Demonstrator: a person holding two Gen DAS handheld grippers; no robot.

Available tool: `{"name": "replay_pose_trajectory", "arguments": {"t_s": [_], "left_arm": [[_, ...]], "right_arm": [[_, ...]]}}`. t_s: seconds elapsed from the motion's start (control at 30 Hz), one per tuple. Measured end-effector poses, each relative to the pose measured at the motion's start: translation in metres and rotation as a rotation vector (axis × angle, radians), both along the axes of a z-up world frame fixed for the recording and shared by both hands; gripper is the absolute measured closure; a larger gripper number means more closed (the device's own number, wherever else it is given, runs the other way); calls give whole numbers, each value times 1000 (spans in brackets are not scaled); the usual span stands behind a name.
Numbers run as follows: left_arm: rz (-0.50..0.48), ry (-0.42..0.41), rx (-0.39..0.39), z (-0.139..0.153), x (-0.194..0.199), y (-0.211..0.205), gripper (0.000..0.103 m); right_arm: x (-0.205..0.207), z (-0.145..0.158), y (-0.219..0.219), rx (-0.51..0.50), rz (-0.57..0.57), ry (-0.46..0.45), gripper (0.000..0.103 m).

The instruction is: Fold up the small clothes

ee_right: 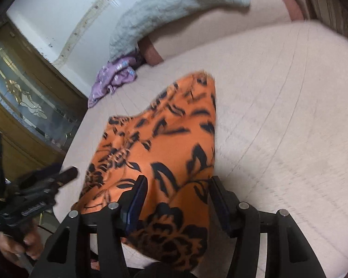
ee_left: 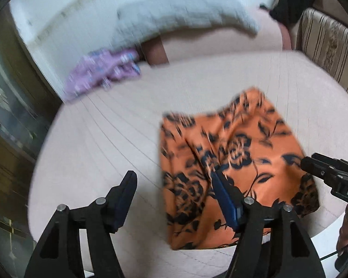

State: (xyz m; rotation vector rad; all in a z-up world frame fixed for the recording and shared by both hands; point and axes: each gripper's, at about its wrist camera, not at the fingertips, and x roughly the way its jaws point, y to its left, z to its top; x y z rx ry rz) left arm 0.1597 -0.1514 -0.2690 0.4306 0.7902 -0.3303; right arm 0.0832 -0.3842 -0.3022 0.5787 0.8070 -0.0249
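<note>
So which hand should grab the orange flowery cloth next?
Probably the right. The right gripper is open with the orange cloth directly between its fingers. The left gripper, also open, mostly faces bare bed.

You are looking at a pale quilt (ee_right: 169, 7) lying along the bed's (ee_right: 278, 97) far edge, a glass-fronted cabinet (ee_right: 27, 97) standing beside its corner.

Left hand-held gripper (ee_left: 174, 180) agape; right hand-held gripper (ee_right: 177, 185) agape.

Soft, even indoor light fills both views, with only faint shadows. Motion blur smears the orange patterned cloth (ee_left: 232, 153) and the bed (ee_right: 278, 115). Fisheye distortion bends the edges into dark corners.
</note>
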Motion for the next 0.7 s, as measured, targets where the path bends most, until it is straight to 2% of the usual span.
{"name": "replay_pose_trajectory", "arguments": {"t_s": [0.07,0.17,0.33,0.47,0.53,0.7], "left_arm": [[6,-53,-15,20,-7,7,33],[21,-127,-47,49,-27,17,22],[34,-215,-94,90,-45,33,20],[73,-297,-87,110,-64,44,7],[80,-339,-103,121,-74,50,7],[99,-367,-154,143,-86,65,5]], "right_arm": [[-10,21,3,-32,-8,-45,44],[-19,49,11,-69,-4,-99,44],[-34,91,32,-117,13,-187,44],[-49,123,49,-155,24,-258,43],[-55,135,55,-171,27,-286,43],[-72,168,70,-217,18,-360,41]]}}
